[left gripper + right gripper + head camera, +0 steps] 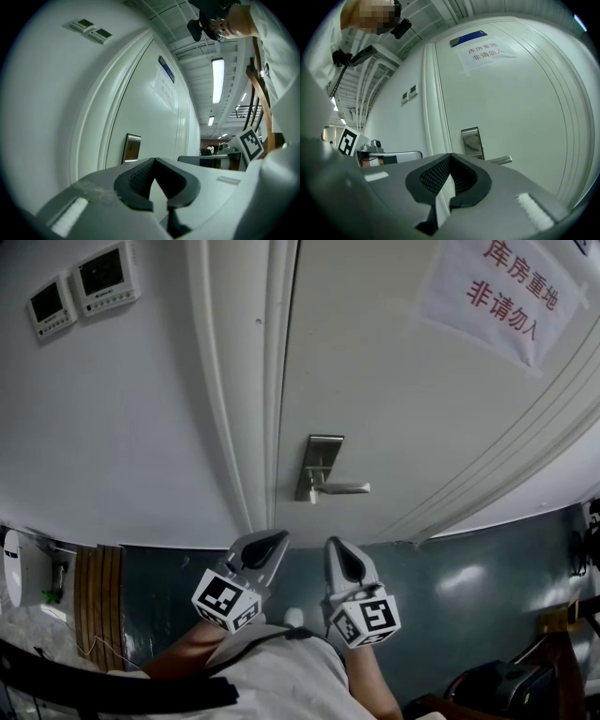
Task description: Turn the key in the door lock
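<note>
The left gripper (270, 545) and right gripper (340, 554) are hovering pinched together, holding nothing, the lock plate (322, 463) well ahead of their tips. Approach is seemingly starting; no key is showing, so finding one is coming next.

Two wall panels (108, 277) and a red-lettered paper notice (506, 296)

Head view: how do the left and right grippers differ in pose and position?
The left gripper leans right and sits below the door frame; the right gripper leans left, below the lever handle. The left gripper's tip reaches higher in the picture than the right gripper's. Both are shut, empty and short of the door.
</note>
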Demonstrator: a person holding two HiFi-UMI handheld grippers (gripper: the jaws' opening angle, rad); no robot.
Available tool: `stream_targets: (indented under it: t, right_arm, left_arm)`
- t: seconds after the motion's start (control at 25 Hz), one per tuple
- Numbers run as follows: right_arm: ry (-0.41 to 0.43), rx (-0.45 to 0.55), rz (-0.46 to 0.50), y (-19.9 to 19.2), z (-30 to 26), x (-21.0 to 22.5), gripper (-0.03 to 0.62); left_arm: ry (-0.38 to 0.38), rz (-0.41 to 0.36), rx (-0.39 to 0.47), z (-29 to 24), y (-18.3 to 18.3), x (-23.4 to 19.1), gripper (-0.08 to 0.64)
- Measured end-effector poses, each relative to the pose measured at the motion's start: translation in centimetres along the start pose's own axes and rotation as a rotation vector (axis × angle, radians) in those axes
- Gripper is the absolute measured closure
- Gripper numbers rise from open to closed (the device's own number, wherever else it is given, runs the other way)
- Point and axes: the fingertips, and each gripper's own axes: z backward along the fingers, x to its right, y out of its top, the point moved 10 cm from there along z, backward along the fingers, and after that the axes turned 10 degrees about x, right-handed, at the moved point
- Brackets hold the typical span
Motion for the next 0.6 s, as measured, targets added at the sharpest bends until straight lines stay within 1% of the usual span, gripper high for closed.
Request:
stream_targets:
  t: [0.6]
  right_arm:
    - [-0.007,0.001,0.014,0.0,-0.2,-1.5,0.584]
  left_arm:
    - [-0.011,0.000,0.000,1.3,0.2,-0.6,0.555]
